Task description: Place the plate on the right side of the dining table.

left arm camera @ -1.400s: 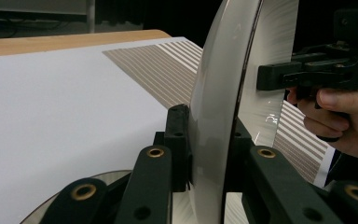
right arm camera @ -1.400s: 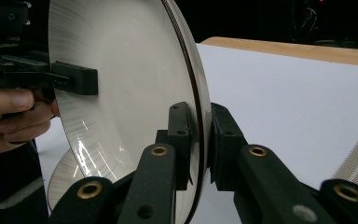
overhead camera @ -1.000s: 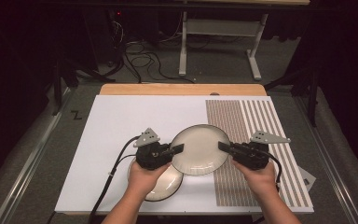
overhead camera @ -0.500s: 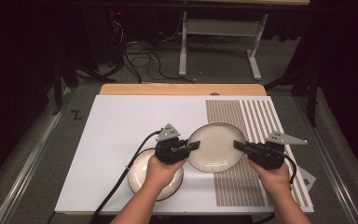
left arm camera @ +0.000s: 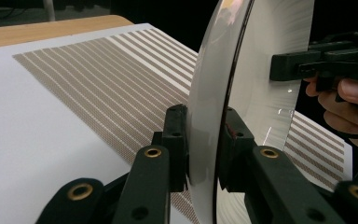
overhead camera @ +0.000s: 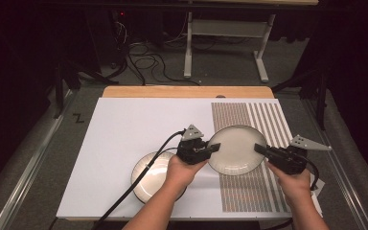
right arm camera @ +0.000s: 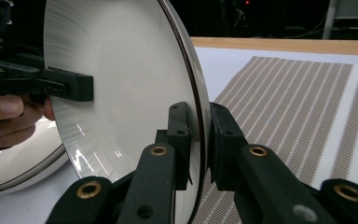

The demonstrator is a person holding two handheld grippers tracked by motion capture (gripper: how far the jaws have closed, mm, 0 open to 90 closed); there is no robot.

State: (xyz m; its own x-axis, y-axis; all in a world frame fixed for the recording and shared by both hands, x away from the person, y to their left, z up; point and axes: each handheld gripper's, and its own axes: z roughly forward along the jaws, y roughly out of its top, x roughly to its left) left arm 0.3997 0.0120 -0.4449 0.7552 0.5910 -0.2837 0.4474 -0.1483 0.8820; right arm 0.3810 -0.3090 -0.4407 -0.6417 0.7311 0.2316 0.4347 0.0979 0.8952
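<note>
1. Person's forearms come in at bottom edge of high view, one gripper per hand.
2. Lower plate lies flat on white table, partly under left forearm.
3. Left gripper: jaws clamped on left rim of upper plate; rim sits between pads in left gripper view.
4. Right gripper: jaws closed on opposite rim, same plate.
5. Upper plate held btwn both grippers, over edge of striped mat, just right of lower plate.
6. Beyond: wooden table edge, cables on floor.
</note>
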